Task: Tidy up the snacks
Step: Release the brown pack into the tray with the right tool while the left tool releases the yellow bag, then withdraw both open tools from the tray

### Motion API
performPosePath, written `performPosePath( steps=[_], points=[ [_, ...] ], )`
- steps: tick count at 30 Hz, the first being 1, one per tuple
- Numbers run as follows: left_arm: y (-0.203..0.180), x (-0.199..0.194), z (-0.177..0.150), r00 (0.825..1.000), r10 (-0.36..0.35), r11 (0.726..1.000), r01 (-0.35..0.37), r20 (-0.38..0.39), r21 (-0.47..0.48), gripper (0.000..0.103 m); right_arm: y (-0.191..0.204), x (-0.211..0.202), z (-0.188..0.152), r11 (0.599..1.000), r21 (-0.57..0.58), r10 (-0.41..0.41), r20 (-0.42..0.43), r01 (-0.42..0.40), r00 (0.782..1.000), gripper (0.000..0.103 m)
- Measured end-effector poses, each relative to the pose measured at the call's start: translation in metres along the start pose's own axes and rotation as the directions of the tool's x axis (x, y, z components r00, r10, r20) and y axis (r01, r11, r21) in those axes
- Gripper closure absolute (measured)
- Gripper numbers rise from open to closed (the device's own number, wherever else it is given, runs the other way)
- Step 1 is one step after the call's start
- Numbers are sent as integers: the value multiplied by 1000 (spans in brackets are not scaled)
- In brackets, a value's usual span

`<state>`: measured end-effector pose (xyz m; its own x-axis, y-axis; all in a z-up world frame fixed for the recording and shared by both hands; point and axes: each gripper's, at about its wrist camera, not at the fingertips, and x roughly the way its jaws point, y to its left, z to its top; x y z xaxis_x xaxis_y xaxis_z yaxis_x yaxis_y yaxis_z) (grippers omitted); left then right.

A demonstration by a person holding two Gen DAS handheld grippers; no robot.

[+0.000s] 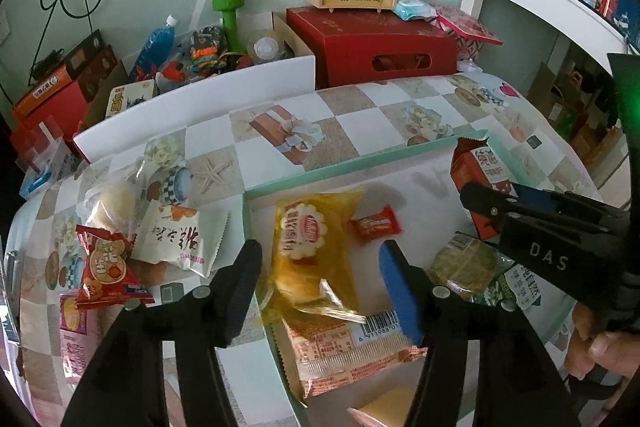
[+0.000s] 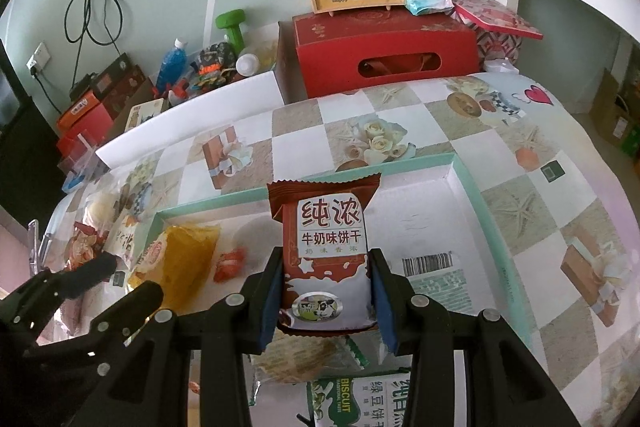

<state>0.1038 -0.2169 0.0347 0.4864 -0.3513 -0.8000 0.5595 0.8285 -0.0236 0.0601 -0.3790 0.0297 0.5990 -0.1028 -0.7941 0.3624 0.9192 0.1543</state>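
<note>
Right wrist view: right gripper (image 2: 326, 301) clamped across a milk biscuit packet (image 2: 326, 259), raised over the mint-rimmed tray (image 2: 466, 179). Likely light, crinkly, crushable; grip its sides. Left gripper (image 1: 320, 291) released over a yellow cake packet (image 1: 310, 255).

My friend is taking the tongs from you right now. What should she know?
Right tongs: shut on the brown milk biscuit pack, held over the green-rimmed tray.
Left tongs: open, holding nothing, above the yellow cake bag lying in the tray.
Already in the tray: the yellow bag, a small red candy, an orange barcode pack, a round cracker pack and a green biscuit pack.
Still out on the tablecloth, left of the tray: a red triangle pack, a white pack, a clear-wrapped bun, a pink pack.
Next, probably: set the milk pack down, then fetch those.
</note>
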Motion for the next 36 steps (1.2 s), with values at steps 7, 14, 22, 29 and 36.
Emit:
performPosePath(
  steps=[7,14,22,29,36],
  points=[
    [4,-6,-2,999,35,999,-35,-9,-18,39,1,2,-1,1000,-6,-6,-14,6,1000,59],
    [7,-15,-5,997,81,997,-81,4,-14,29,1,1,-1,1000,-9,-18,-16,18,1000,59],
    [11,-18,-11,994,106,994,-106,8,-15,7,4,1,-1,999,-22,-31,-16,31,999,34],
    [32,-17,-17,994,112,988,-111,10,-105,4,5,6,-2,999,-31,-39,-39,38,998,10],
    [45,-17,-20,987,155,979,-150,27,-136,0,6,7,-3,998,-44,-43,-32,42,999,0]
  ],
)
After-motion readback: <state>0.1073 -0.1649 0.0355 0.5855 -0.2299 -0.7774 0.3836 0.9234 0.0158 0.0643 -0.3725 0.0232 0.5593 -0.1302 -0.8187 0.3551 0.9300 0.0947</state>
